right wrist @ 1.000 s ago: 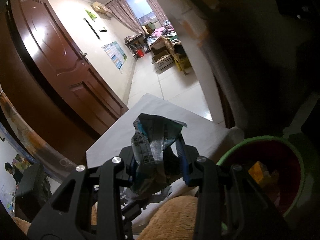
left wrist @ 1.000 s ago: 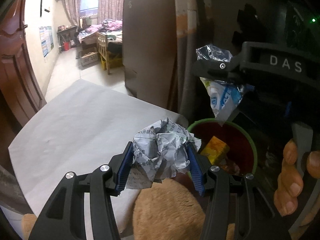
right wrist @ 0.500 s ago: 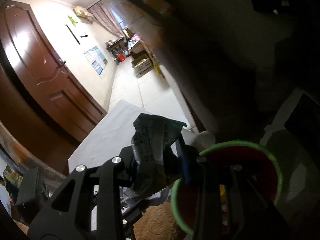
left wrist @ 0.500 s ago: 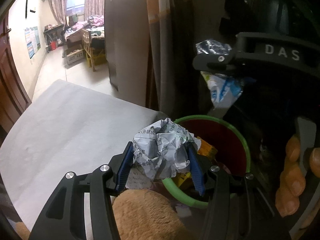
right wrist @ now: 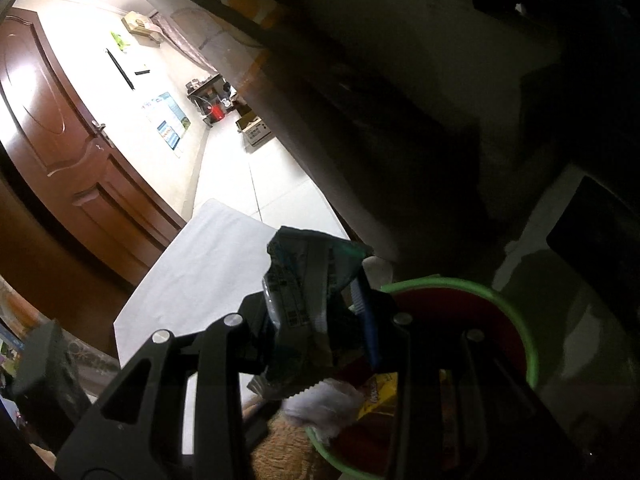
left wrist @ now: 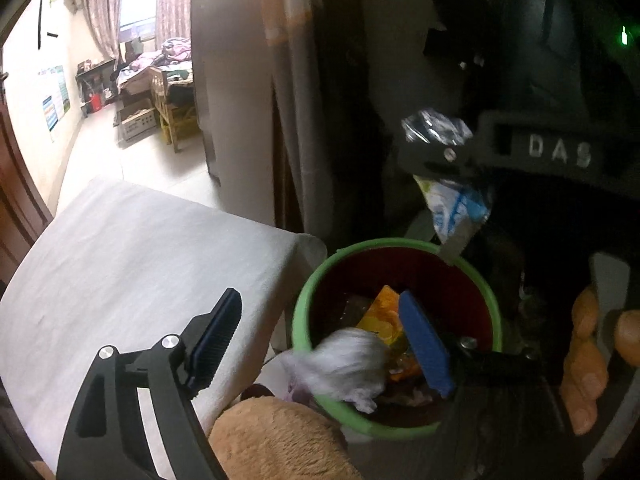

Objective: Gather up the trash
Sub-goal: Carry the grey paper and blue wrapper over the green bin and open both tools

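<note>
My left gripper (left wrist: 320,336) is open and empty above the near rim of a green-rimmed red bin (left wrist: 308,304). A crumpled white paper ball (left wrist: 340,364), blurred, is falling past the bin's near rim; it also shows in the right wrist view (right wrist: 324,404). An orange packet (left wrist: 380,316) lies inside the bin. My right gripper (right wrist: 316,312) is shut on a blue and silver plastic wrapper (right wrist: 304,292), held above the bin (right wrist: 516,328). That wrapper (left wrist: 452,204) also shows hanging over the bin's far rim.
A table covered in white cloth (left wrist: 120,260) lies left of the bin. A tan plush object (left wrist: 272,440) sits at the bottom centre. A brown door (right wrist: 72,152) stands at left; dark furniture is behind the bin.
My left gripper has opened and let go of the crumpled paper ball, which drops at the bin's near rim. Both grippers have moved closer over the bin.
</note>
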`<state>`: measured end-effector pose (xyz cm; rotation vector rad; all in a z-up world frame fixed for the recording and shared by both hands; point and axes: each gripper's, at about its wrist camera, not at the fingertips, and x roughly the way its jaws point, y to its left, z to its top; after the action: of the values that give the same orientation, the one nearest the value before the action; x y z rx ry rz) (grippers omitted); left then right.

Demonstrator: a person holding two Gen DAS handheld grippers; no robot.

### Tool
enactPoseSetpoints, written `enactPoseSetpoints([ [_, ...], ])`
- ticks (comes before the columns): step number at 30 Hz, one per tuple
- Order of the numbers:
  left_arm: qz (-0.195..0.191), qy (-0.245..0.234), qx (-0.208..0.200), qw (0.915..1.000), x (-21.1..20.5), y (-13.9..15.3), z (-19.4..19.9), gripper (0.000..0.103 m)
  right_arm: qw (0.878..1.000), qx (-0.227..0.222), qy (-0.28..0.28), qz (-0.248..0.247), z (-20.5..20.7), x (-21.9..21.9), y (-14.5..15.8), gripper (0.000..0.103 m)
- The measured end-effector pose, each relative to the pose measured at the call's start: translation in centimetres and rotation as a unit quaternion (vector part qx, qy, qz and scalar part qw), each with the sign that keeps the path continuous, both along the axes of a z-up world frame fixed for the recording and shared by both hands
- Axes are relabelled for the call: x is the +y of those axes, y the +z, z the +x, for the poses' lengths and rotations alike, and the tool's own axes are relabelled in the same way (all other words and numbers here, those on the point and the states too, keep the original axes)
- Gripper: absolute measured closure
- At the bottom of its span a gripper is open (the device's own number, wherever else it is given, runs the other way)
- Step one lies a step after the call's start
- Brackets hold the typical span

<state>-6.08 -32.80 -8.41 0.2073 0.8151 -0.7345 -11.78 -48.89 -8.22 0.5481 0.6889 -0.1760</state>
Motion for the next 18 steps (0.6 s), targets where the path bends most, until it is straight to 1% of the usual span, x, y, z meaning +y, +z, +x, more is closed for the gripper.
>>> enactPoseSetpoints([
  [4,-0.009,0.021,-0.008,0.9997,1.9,1.0,0.5,0.023,1.0,0.003,0.002,-0.001,0.0,0.5,-0.1,0.069],
  [9,-0.019,0.05,-0.032,0.998,5.1,2.9,0.8,0.021,1.0,0.011,0.005,0.001,0.1,1.3,-0.6,0.069],
  [15,-0.02,0.08,-0.061,0.9947,7.8,4.0,1.0,0.02,1.0,0.024,0.001,-0.001,-0.3,1.7,-1.2,0.069],
  [18,-0.027,0.096,-0.063,0.993,8.7,4.4,1.4,0.02,1.0,0.023,0.001,-0.003,-0.4,1.8,-1.0,0.069],
])
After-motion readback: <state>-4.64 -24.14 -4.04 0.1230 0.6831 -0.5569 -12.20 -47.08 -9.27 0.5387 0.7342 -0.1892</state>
